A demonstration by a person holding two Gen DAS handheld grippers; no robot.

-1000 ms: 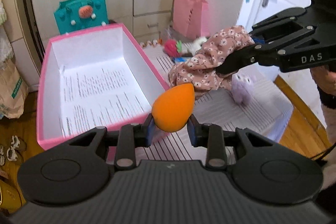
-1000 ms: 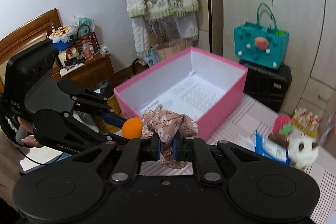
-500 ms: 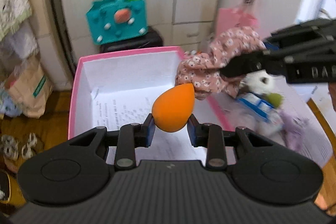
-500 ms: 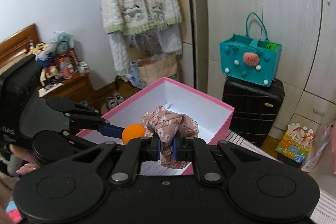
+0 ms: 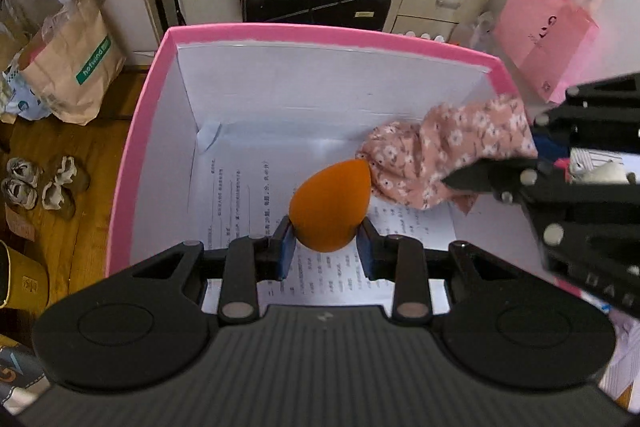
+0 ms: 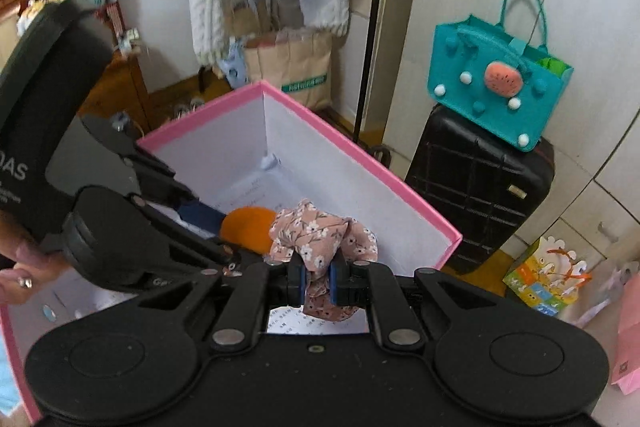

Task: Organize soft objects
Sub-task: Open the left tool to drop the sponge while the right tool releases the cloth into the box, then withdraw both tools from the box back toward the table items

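Sponge (image 5: 329,205), orange, egg-shaped, clamped by its fat end in the left hand-held gripper (image 5: 325,249), hangs over the pink box (image 5: 132,147), probably for dropping in. Floral cloth (image 6: 320,239), bunched, pinched in the right hand-held gripper (image 6: 318,281), also above the box, just right of the sponge. Printed paper (image 5: 236,203) lines the box floor.
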